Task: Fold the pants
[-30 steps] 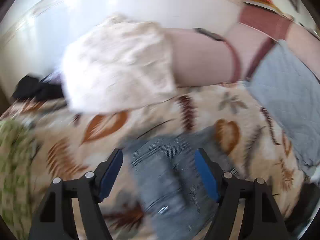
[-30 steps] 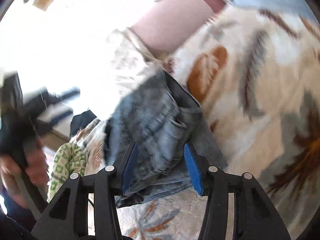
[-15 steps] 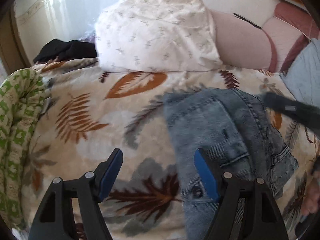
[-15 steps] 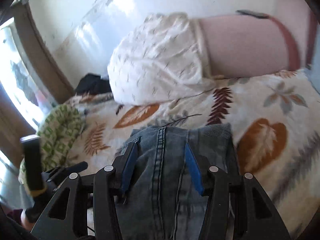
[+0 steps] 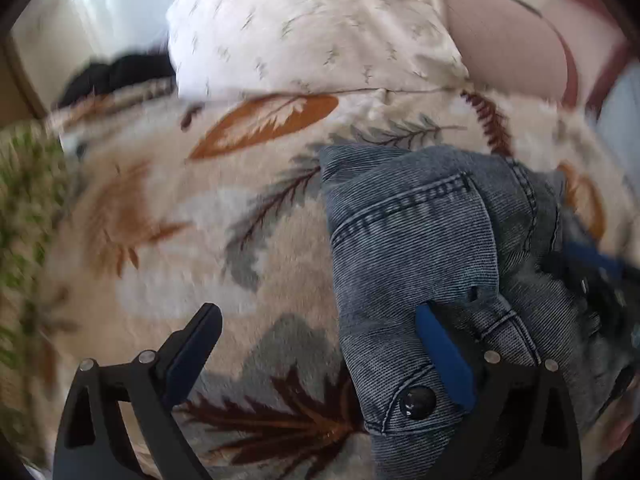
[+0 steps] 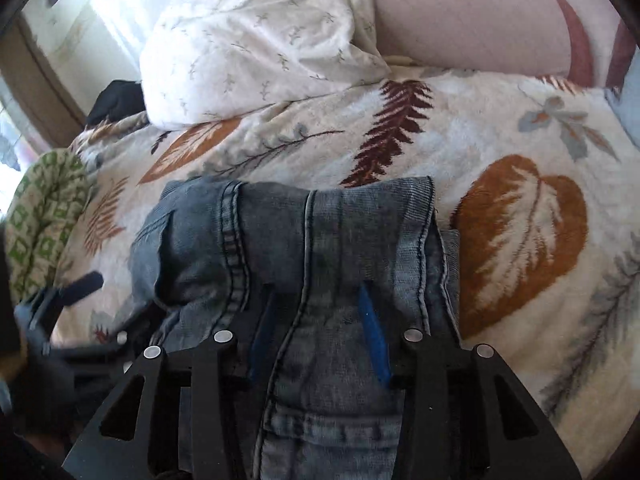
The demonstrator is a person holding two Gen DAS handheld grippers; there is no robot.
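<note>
The pants are blue denim jeans [image 5: 416, 240], folded into a thick bundle on a leaf-patterned blanket [image 5: 180, 220]. In the left wrist view my left gripper [image 5: 316, 344] is open; its right finger rests on the jeans' left edge near the waist button [image 5: 418, 402], its left finger over bare blanket. In the right wrist view the jeans [image 6: 304, 232] fill the middle and my right gripper [image 6: 316, 328] is shut on a bunch of denim with the fold in front. The left gripper also shows in the right wrist view [image 6: 80, 284].
A white patterned pillow [image 6: 256, 32] and a pink pillow [image 6: 472, 12] lie at the bed's head. A green patterned cloth [image 6: 40, 216] lies at the left edge, a black garment [image 6: 116, 100] behind it. A light-blue cloth [image 5: 624, 120] sits at right.
Both grippers have moved lower and closer onto the folded jeans. The left gripper has shifted right, so its right finger now touches the denim. The right gripper stays closed on the denim.
</note>
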